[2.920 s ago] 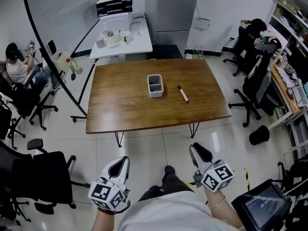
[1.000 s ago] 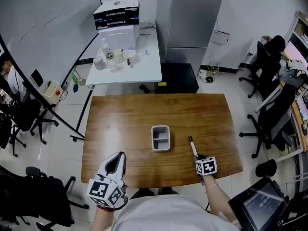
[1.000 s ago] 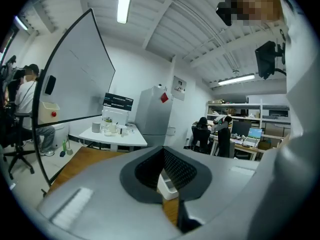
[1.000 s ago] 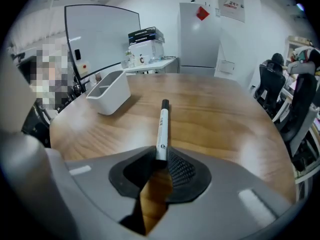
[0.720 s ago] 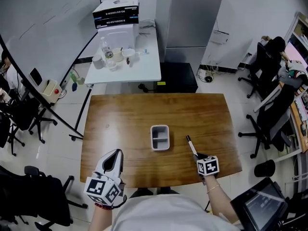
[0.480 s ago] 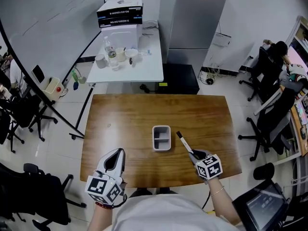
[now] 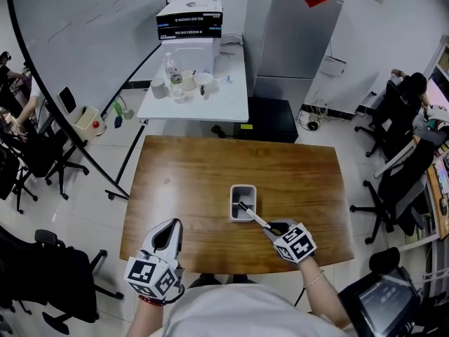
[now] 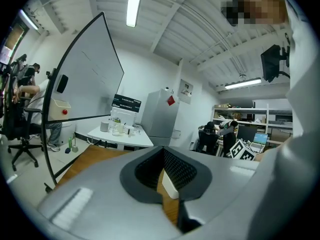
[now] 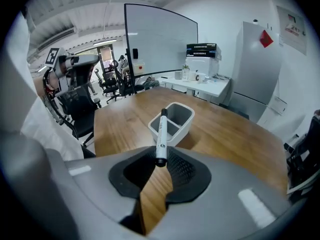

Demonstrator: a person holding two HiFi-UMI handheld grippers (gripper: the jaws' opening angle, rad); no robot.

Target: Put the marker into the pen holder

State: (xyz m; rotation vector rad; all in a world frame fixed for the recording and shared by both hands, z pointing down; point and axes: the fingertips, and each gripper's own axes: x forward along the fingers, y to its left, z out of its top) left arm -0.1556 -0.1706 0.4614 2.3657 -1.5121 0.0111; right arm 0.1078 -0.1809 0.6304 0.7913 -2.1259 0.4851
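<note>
Head view, looking steeply down:
- Brown wooden counter (image 7: pixel 182 181) at frame centre.
- White rectangular two-compartment pen holder (image 7: pixel 233 203) stands upright near the middle of the counter.
- Right gripper (image 7: pixel 269 228) sits just below and right of the holder, above the counter's near part. It is clenched on a white-barrelled marker with black cap (image 7: pixel 251 217).
- The marker slants up-left from the gripper. Its capped far end lies over the holder's opening, on the near side. I cannot tell whether the tip is below the rim.

Right gripper view:
- Right gripper (image 9: pixel 161 161) has its jaws pinched on the butt end of the marker (image 9: pixel 161 134).
- The barrel sticks forward, and its cap overlaps the left rim of the pen holder (image 9: pixel 187 116).

Left gripper:
- In the head view, the left gripper (image 7: pixel 168 229) is at lower left, at the counter's near edge, well apart from the holder.
- In its own view, the left gripper (image 8: pixel 162 179) has its jaws drawn together, with nothing between the pads. Counter wood and a white corner show through the slit.

Surroundings:
- White side table (image 7: pixel 231 104) in the upper middle of the frame, carrying bottles and stacked boxes.
- Black office chairs (image 7: pixel 42 156) at the left edge.
</note>
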